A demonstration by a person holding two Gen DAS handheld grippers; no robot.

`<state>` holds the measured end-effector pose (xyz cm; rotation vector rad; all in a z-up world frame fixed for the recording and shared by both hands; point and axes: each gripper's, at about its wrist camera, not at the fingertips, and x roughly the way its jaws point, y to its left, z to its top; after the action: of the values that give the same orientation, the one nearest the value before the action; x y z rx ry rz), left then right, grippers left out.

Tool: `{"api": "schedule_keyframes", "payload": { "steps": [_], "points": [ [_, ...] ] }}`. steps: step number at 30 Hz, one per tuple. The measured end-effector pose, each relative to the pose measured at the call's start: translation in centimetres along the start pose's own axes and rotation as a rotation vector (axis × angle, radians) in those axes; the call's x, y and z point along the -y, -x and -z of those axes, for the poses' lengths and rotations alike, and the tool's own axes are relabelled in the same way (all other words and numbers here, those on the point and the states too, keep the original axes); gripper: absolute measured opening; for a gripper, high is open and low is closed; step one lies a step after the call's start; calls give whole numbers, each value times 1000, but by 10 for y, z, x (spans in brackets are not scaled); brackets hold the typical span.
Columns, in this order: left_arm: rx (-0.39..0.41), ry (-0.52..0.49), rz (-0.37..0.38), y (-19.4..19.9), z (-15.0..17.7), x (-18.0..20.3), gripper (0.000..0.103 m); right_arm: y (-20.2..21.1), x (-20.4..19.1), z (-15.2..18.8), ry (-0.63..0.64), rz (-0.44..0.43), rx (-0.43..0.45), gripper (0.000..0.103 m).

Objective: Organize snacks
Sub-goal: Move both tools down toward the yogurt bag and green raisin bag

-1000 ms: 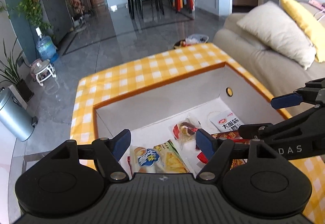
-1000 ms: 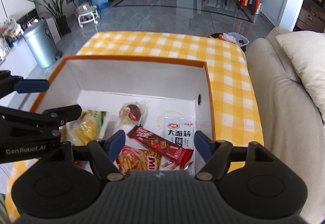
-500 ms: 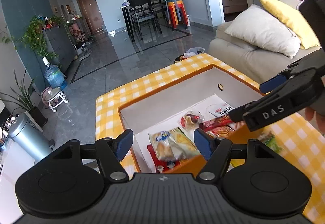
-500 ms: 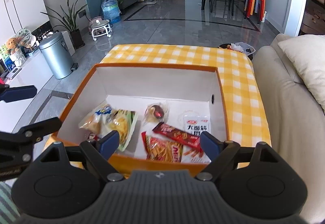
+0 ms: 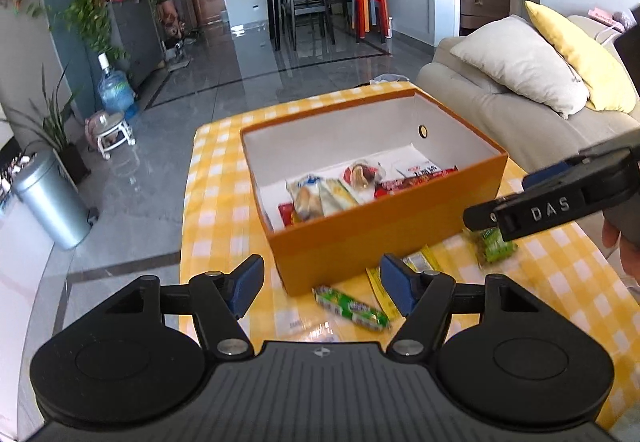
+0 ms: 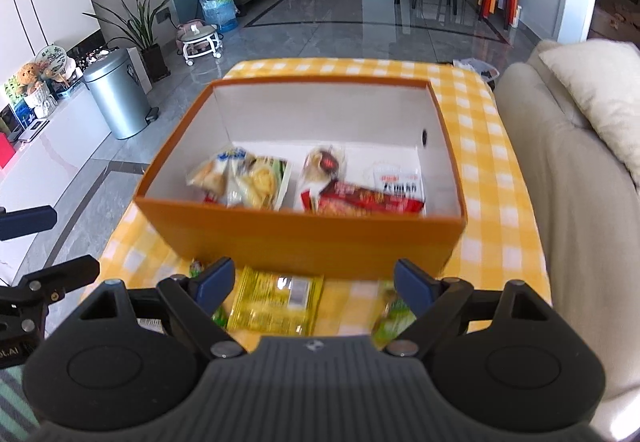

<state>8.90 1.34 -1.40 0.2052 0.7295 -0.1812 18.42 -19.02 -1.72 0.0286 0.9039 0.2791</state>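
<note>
An orange box (image 5: 376,226) (image 6: 304,238) stands on the yellow checked table and holds several snack packets (image 6: 256,181). In front of it on the cloth lie a green candy packet (image 5: 352,308), a yellow packet (image 6: 276,300) and a green packet (image 5: 494,244) (image 6: 394,312). My left gripper (image 5: 322,290) is open and empty above the green candy packet. My right gripper (image 6: 310,284) is open and empty above the yellow packet; it also shows at the right of the left wrist view (image 5: 560,201).
A beige sofa (image 6: 580,201) with cushions runs along the table's right side. A metal bin (image 6: 116,97), plants and a water bottle stand on the floor to the left. A dining table with chairs is at the back.
Both grippers have pulled back and up from inside the box. The box front and the loose packets on the cloth have come into view. Both stay open.
</note>
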Motion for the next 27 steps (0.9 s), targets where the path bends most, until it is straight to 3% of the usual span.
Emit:
{"api": "schedule_keyframes", "payload": {
  "steps": [6,16,27],
  "points": [
    [-22,36,14,9,16,5,79,5,-6,35,-7,10,-22,84],
    [-125,78,61,2,35,14,79,9,-10,83,0,11,-54,84],
    [-224,118,37,-28,43,9,79,-11,12,99,-81,29,-90,78]
  ]
}}
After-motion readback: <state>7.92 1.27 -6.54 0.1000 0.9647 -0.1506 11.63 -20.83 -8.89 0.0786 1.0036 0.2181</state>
